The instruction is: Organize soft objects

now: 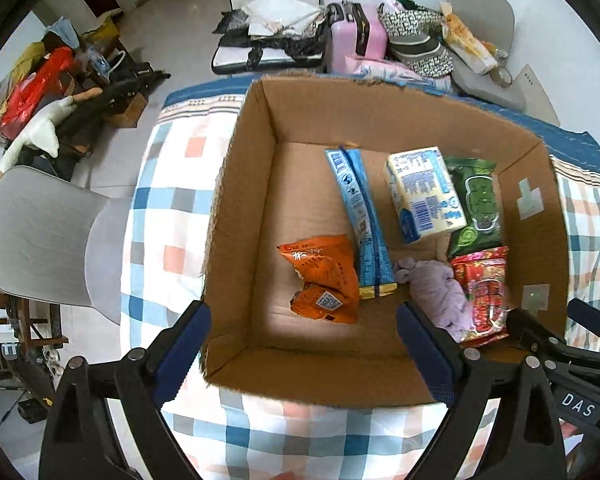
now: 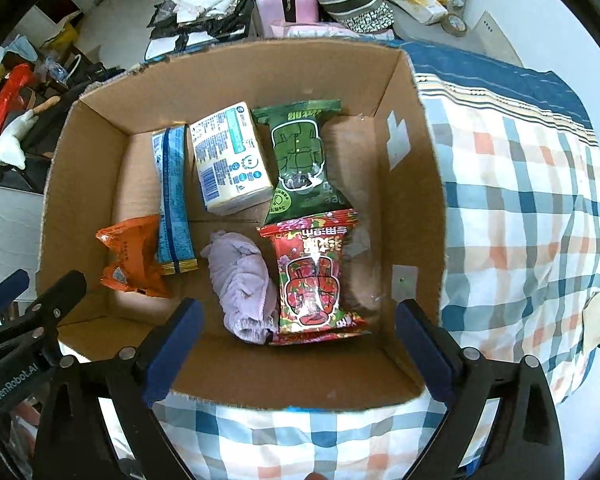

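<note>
An open cardboard box (image 1: pixel 244 184) (image 2: pixel 424 184) sits on a checked bedspread. Inside lie an orange packet (image 1: pixel 324 280) (image 2: pixel 134 256), a long blue packet (image 1: pixel 360 220) (image 2: pixel 172 196), a white and blue tissue pack (image 1: pixel 422 192) (image 2: pixel 230 156), a green wipes pack (image 1: pixel 478 200) (image 2: pixel 300 156), a red patterned pack (image 1: pixel 484 292) (image 2: pixel 312 276) and a crumpled lilac cloth (image 1: pixel 444 292) (image 2: pixel 242 284). My left gripper (image 1: pixel 304 356) is open and empty above the box's near edge. My right gripper (image 2: pixel 296 352) is open and empty above the near edge too.
The checked bedspread (image 1: pixel 172 208) (image 2: pixel 520 208) surrounds the box. A grey chair (image 1: pixel 40 236) stands to the left. A pink suitcase (image 1: pixel 356 36) (image 2: pixel 284 0), bags and clutter lie beyond the bed. A second grey chair (image 1: pixel 484 16) holds items at the back right.
</note>
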A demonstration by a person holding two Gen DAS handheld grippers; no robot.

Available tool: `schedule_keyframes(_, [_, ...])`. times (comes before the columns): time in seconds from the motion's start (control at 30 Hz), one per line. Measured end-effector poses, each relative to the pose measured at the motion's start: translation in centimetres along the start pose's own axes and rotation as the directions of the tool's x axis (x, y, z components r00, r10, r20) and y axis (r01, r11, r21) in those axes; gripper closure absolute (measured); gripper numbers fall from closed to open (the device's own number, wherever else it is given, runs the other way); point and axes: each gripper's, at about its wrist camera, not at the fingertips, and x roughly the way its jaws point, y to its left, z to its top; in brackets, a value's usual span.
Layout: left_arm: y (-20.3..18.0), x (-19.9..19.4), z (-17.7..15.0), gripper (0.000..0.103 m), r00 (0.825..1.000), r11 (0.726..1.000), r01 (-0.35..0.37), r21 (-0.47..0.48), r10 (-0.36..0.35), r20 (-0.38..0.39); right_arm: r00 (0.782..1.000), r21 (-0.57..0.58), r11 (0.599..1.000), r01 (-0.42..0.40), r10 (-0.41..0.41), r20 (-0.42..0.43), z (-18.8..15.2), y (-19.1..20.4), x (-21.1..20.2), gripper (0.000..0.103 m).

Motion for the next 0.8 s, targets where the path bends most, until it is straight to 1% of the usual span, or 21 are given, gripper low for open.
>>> schedule_keyframes(0.17, [-0.4, -3.1, -0.9, 0.008, 0.999, 1.0, 0.007, 0.005, -0.007, 0.048, 0.999, 0.004, 1.0, -0.007, 0.007, 0.043, -1.1, -0.5, -2.7, 0.004])
schedule_keyframes(0.3, [-0.6, -6.8, -2.1, 0.008, 0.995, 1.0, 0.027, 0.009, -0.028, 0.095, 0.994, 0.011, 1.0, -0.027, 0.026, 0.108, -2.9, -1.1, -6.6, 0.004])
schedule_keyframes(0.37, [-0.5, -9.3, -2.9, 0.008, 0.992, 1.0, 0.027, 0.01, -0.028, 0.122, 0.989, 0.009, 1.0, -0.03, 0.028, 0.146, -3.7, -1.3, -8.7, 0.004])
schedule_keyframes(0.43, [-0.4, -12.0, -3.7, 0.008, 0.986, 0.999, 0.042, 0.007, -0.042, 0.161, 0.982, 0.007, 0.999, -0.031, 0.03, 0.188, -4.9, -1.5, -11.3, 0.004])
schedule_keyframes(0.57, [-0.4, -16.0, -5.2, 0.008, 0.977, 0.999, 0.033, 0.016, -0.035, 0.209, 0.965, -0.002, 0.999, -0.034, 0.034, 0.26, -7.2, -1.7, -15.9, 0.004])
schedule_keyframes(0.7, [-0.2, -19.1, -6.6, 0.008, 0.971, 0.999, 0.048, 0.012, -0.05, 0.235, 0.947, -0.02, 0.999, -0.039, 0.043, 0.318, -9.6, -1.8, -20.2, 0.004])
schedule_keyframes(0.8, [-0.2, -20.8, -7.6, 0.008, 0.967, 0.999, 0.05, 0.012, -0.051, 0.248, 0.937, -0.032, 0.999, -0.039, 0.048, 0.347, -11.2, -1.6, -22.6, 0.004])
